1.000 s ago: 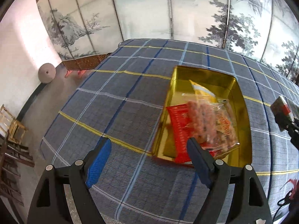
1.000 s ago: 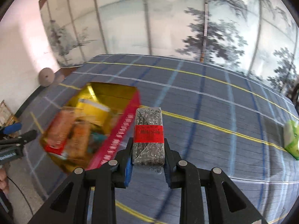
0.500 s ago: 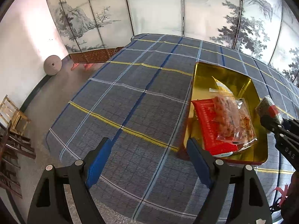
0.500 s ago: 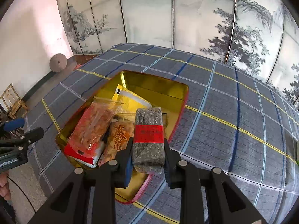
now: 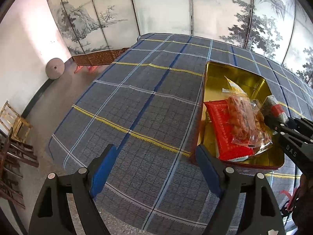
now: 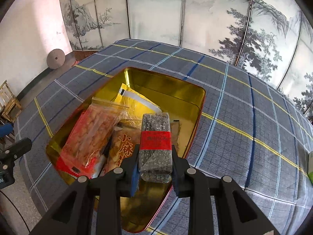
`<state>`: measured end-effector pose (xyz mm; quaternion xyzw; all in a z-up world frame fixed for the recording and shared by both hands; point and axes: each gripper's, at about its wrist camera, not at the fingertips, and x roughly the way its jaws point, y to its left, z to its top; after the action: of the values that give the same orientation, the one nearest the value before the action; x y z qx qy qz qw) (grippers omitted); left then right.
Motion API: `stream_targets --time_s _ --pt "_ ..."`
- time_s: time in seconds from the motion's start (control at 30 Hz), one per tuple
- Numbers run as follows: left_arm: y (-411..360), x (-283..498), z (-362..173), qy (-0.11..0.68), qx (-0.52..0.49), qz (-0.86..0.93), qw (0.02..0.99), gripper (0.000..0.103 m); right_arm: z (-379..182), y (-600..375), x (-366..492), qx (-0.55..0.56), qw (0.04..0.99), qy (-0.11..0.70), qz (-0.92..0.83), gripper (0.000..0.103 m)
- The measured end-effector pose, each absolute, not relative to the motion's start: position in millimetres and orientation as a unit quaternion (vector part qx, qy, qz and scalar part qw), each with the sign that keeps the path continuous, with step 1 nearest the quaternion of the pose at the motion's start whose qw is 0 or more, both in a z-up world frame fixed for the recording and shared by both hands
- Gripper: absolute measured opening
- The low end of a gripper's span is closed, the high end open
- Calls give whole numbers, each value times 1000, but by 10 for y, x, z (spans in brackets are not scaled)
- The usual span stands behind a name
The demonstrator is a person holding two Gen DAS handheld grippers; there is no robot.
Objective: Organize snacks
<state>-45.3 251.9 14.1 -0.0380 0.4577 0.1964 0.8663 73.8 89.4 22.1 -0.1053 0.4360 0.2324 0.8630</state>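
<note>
In the left wrist view, the left gripper (image 5: 154,166) had its jaws wide apart with nothing between them, only the plaid-covered surface (image 5: 148,101) below. The gold tin (image 5: 217,74), red on the outside, sat at about 2 o'clock from the jaws, its near corner just behind the right blue pad. Inside lay a red packet (image 5: 223,125) under a clear bag of orange snacks (image 5: 240,119), with a yellow packet (image 5: 233,86) farther back. At 3 o'clock the right gripper (image 5: 273,117) reached in over the tin's right side, carrying a dark speckled pack with a red band (image 5: 271,105).

In the right wrist view, the right gripper's (image 6: 154,168) jaws were clamped on the dark speckled pack (image 6: 155,143), which stood out along the fingers toward 12 o'clock, above the tin's (image 6: 166,84) near right part. The clear bag (image 6: 93,131) lay at 10 o'clock, and a brown packet with large characters (image 6: 123,148) lay just left of the held pack. The left gripper (image 6: 11,150) showed at 9 o'clock, outside the tin. A painted folding screen (image 6: 156,11) stood behind the surface.
</note>
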Motion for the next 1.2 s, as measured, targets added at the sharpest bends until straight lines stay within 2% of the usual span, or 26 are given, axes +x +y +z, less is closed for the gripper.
stream_targets --time_s 0.3,0.37,0.5,0.7,0.83,1.03,1.2 --pt "2498 -456 119 461 -38 193 865 80 211 892 735 -102 863 438 229 28" --pt "2477 -457 109 462 -36 192 865 83 209 878 732 -99 863 439 232 28" --pt "2422 -460 131 459 -31 189 868 86 238 889 700 -101 865 432 235 44" --pt "2376 -460 169 457 -30 188 869 86 309 849 636 -87 866 430 239 45" --pt "2360 -462 180 458 -31 185 869 86 386 781 535 -75 868 427 243 59" --pt "2275 -457 197 459 -27 181 869 89 422 715 350 -70 864 435 244 74" --pt "2238 -464 222 458 -25 179 870 90 410 654 228 -68 857 446 248 78"
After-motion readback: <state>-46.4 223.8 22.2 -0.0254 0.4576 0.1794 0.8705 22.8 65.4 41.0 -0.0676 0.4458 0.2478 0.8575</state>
